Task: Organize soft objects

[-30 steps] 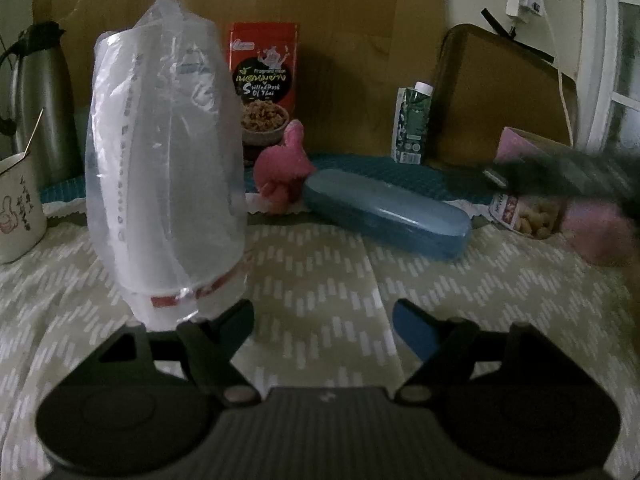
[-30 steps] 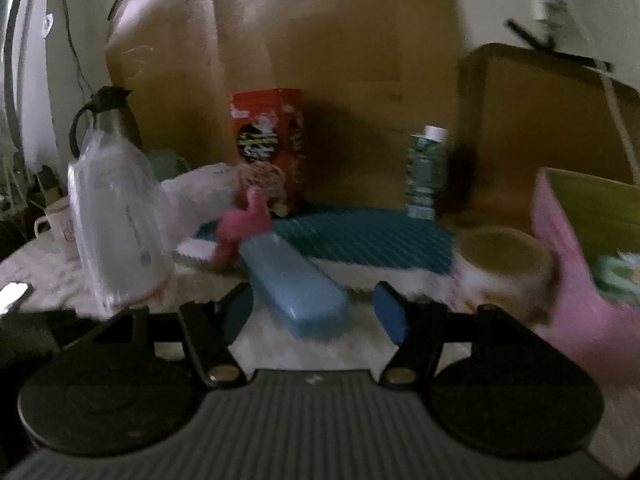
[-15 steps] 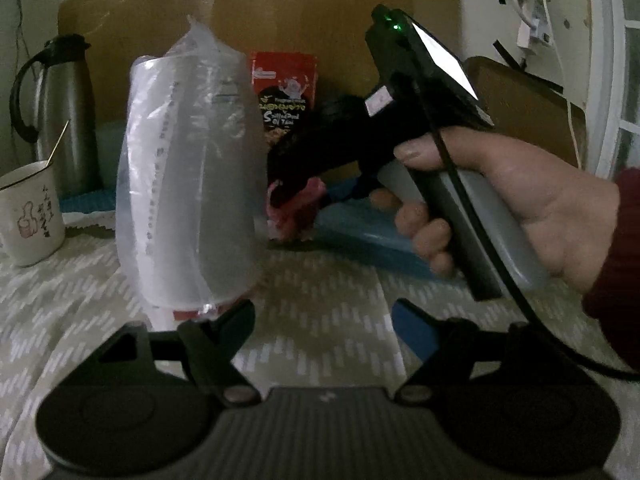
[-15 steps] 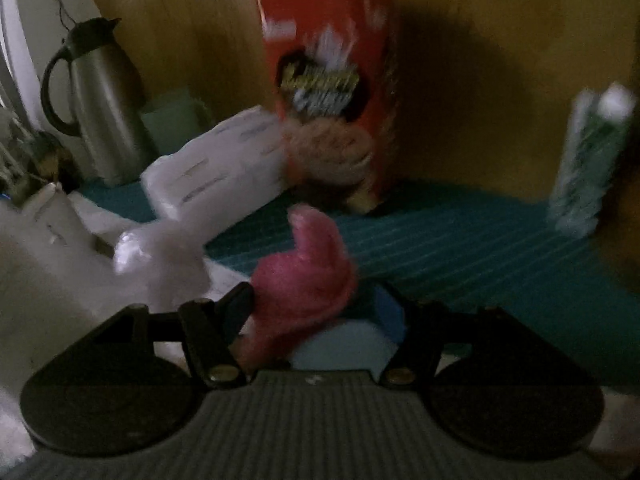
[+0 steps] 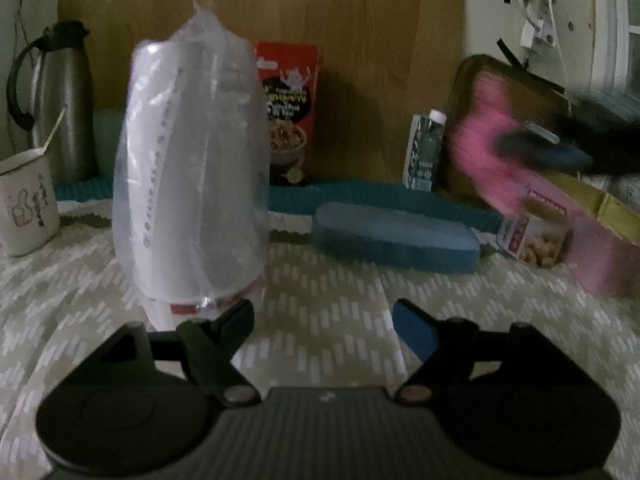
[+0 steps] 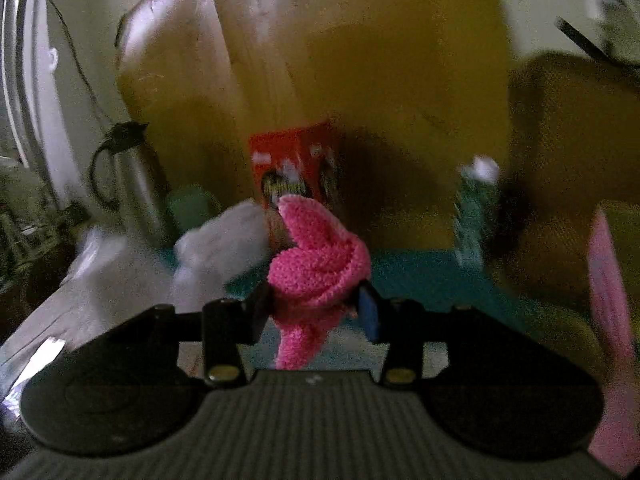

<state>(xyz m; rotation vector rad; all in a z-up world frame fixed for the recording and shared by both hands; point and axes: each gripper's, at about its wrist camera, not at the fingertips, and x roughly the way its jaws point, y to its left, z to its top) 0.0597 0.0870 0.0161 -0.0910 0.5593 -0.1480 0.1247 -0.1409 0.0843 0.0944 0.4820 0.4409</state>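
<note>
A pink knitted soft toy (image 6: 316,264) sits between the jaws of my right gripper (image 6: 315,307). The jaws are closing and both pads press on it, holding it above the table. In the left wrist view the same toy is a pink blur (image 5: 480,140) at the right, beside the blurred dark right gripper (image 5: 560,152) over the pink box (image 5: 560,220). My left gripper (image 5: 322,312) stands open and holds nothing, low over the patterned cloth. A tall plastic-wrapped white roll (image 5: 192,176) stands upright just ahead of its left finger.
A blue case (image 5: 396,240) lies across the middle. A red food box (image 5: 288,108) and a small green carton (image 5: 424,152) stand against a cardboard backdrop. A steel thermos (image 5: 60,104) and a white cup (image 5: 28,200) are at the left. A white soft pack (image 6: 220,248) lies behind the toy.
The right gripper came in to the pink toy beside the blue case, closed on it, lifted it and carried it off to the right. The left gripper stayed in place, open.
</note>
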